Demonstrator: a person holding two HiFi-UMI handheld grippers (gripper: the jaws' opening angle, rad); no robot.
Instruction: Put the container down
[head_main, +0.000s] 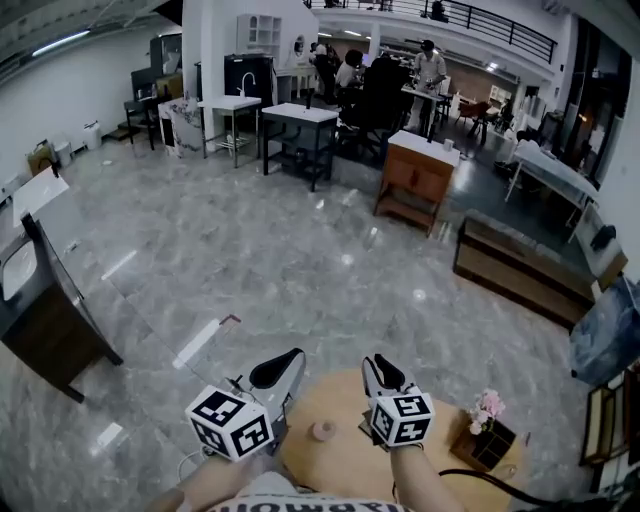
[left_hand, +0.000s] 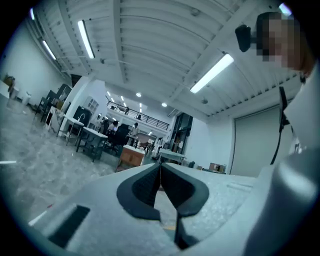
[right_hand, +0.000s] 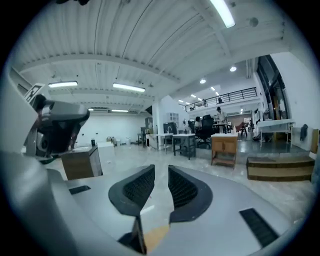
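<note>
A small beige round container (head_main: 322, 431) stands on the round wooden table (head_main: 340, 480), in the gap between my two grippers and touched by neither. My left gripper (head_main: 290, 358) is raised at the table's left edge and points out over the floor. Its jaws are shut tip to tip with nothing between them (left_hand: 160, 165). My right gripper (head_main: 385, 365) hovers over the table's far edge, just right of the container. A narrow gap shows between its pads, and the gap is empty (right_hand: 161, 170).
A dark box with pink flowers (head_main: 487, 432) sits on the table's right side. A dark cabinet (head_main: 45, 320) stands on the grey floor at the left, a low wooden bench (head_main: 520, 270) at the right. Tables, a wooden cabinet (head_main: 415, 180) and people are far back.
</note>
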